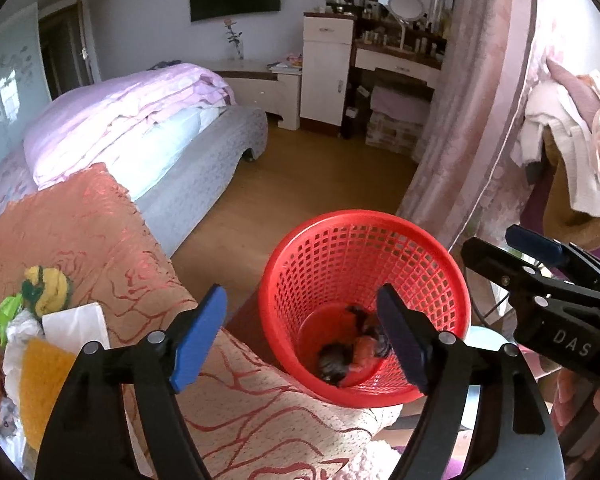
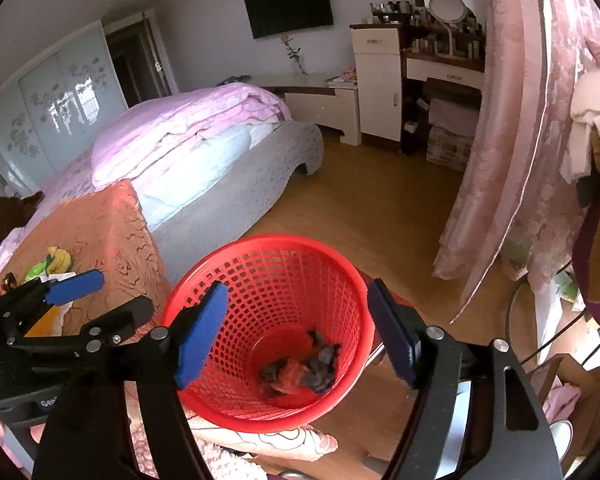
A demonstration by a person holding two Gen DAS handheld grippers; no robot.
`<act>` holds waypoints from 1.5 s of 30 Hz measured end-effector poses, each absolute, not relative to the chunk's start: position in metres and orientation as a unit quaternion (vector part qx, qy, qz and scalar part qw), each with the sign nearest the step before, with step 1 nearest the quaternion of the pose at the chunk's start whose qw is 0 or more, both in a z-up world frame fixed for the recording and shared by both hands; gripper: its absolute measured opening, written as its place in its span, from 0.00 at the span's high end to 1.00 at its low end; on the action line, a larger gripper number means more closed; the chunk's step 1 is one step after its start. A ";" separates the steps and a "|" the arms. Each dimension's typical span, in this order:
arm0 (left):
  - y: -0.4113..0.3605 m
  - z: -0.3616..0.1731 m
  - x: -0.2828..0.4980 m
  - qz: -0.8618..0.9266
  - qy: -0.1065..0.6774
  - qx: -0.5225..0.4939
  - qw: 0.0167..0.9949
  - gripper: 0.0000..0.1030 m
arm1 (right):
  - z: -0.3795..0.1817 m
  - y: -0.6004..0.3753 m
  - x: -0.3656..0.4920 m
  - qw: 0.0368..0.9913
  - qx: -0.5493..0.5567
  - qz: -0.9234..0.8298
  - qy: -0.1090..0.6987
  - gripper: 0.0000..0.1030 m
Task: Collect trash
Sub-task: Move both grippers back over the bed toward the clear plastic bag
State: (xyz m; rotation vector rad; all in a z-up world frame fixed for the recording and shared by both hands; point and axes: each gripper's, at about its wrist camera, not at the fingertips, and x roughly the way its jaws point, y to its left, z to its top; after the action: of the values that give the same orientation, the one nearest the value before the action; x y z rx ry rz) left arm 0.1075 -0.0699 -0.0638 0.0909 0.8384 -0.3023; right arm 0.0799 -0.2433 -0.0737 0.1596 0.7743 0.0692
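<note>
In the left wrist view, I see my left claw (image 1: 302,336) spread wide with nothing between its blue pads (image 1: 198,338). Just ahead of it and slightly to its right stands the red basket (image 1: 364,236), and at the bottom of the basket lies the dark crumpled trash (image 1: 350,354). To the left of this claw, on the orange patterned cloth (image 1: 80,232) of the table, more trash waits: a white tissue (image 1: 76,324), a yellow-green wad (image 1: 46,288) and a yellow sponge-like piece (image 1: 40,384). The right claw (image 1: 512,248) enters from the right side, near the basket rim; I cannot tell from here how wide it stands.

In the right wrist view, my right claw (image 2: 300,336) is also wide and holds nothing. The red basket (image 2: 268,248) sits directly in front of it, between its fingers, with the crumpled trash (image 2: 300,372) inside. The left claw (image 2: 108,292) is to the left, above the cloth, its fingers apart. Beyond both is the bed (image 2: 204,140) on the wooden floor (image 2: 372,208).
</note>
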 end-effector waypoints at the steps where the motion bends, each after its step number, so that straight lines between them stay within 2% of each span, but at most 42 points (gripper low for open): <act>1: -0.067 -0.062 0.107 -0.143 0.403 0.040 0.903 0.27 | -0.074 -0.244 0.079 0.923 0.078 0.033 0.376 0.32; 9: -0.052 -0.048 0.097 -0.124 0.384 0.028 0.915 0.26 | -0.071 -0.240 0.075 0.928 0.068 0.025 0.366 0.32; 14: -0.042 -0.038 0.088 -0.109 0.371 0.021 0.922 0.23 | -0.067 -0.236 0.069 0.935 0.061 0.020 0.349 0.26; 18: -0.030 -0.027 0.076 -0.091 0.351 0.019 0.932 0.21 | -0.062 -0.232 0.063 0.940 0.059 0.028 0.334 0.24; 21: -0.020 -0.020 0.067 -0.078 0.339 0.018 0.937 0.21 | -0.058 -0.226 0.058 0.944 0.058 0.037 0.324 0.18; 27: 0.005 -0.006 0.045 -0.046 0.318 0.016 0.947 0.21 | -0.048 -0.208 0.051 0.945 0.060 0.066 0.314 0.15; 31: 0.028 0.004 0.032 -0.013 0.305 0.015 0.952 0.21 | -0.040 -0.192 0.044 0.947 0.055 0.084 0.306 0.14; 36: 0.061 0.015 0.021 0.024 0.295 0.003 0.955 0.18 | -0.029 -0.168 0.031 0.951 0.046 0.106 0.286 0.07; 45: 0.141 0.024 0.003 0.112 0.286 -0.036 0.951 0.16 | -0.026 -0.130 0.024 0.941 0.037 0.157 0.298 0.07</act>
State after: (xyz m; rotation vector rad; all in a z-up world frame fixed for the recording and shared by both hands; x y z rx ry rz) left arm 0.0034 0.1413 0.0241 -0.0727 0.5808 0.2280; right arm 0.0238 -0.1299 -0.0261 0.0746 0.6083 0.3214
